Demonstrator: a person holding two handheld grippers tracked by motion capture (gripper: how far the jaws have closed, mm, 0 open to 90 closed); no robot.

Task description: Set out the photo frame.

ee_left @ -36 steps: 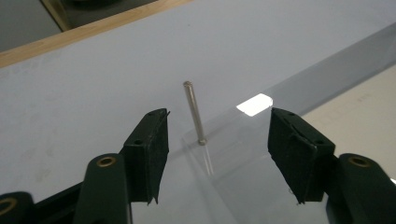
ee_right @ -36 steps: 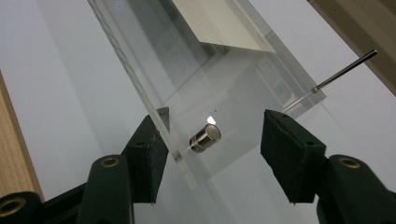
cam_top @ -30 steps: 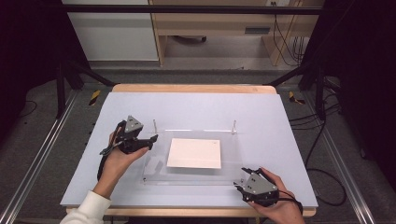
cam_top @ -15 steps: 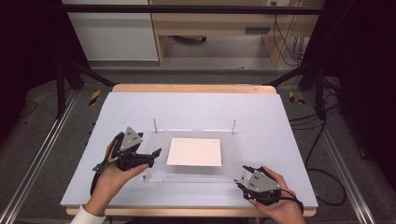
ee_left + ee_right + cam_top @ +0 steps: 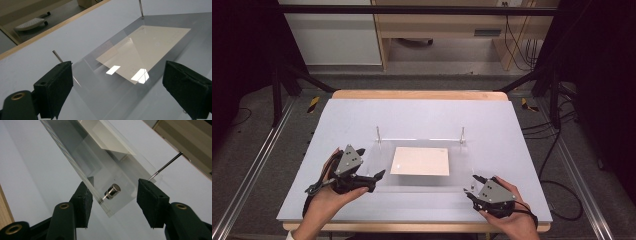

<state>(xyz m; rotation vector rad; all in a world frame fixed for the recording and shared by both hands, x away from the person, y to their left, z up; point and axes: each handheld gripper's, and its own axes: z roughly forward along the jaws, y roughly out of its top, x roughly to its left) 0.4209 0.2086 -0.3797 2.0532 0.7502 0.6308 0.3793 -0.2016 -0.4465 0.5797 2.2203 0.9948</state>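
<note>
The left gripper [image 5: 374,177] is released, its jaws spread wide at the left edge of a clear plastic sheet [image 5: 422,187] near the tabletop's [image 5: 422,117] front edge. The right gripper [image 5: 472,187] is also released, jaws either side of the sheet's front right corner and its metal stud [image 5: 112,191]. A cream paper [image 5: 420,161] lies under the sheet.

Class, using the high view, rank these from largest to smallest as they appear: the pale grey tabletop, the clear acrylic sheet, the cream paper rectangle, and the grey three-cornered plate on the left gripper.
1. Pale grey tabletop
2. Clear acrylic sheet
3. Cream paper rectangle
4. Grey three-cornered plate on the left gripper; raised nearer the camera, yet clearly smallest.
</note>
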